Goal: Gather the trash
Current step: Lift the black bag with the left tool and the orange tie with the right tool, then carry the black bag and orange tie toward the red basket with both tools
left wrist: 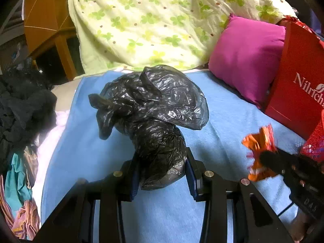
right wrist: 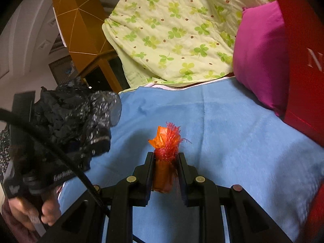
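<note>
The bag is between the jaws of the left gripper, above the blanket; the wrapper is between the jaws of the right gripper, to the right of the bag; behind the blanket lies the quilt; the cushion is right of the quilt, on the blanket; the box stands just right of the cushion, touching it; clothes lie left of the blanket.

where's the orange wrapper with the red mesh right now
The crumpled orange wrapper with red mesh is clamped in the right gripper above the blue blanket, right of the black plastic trash bag held by the left gripper.
</note>
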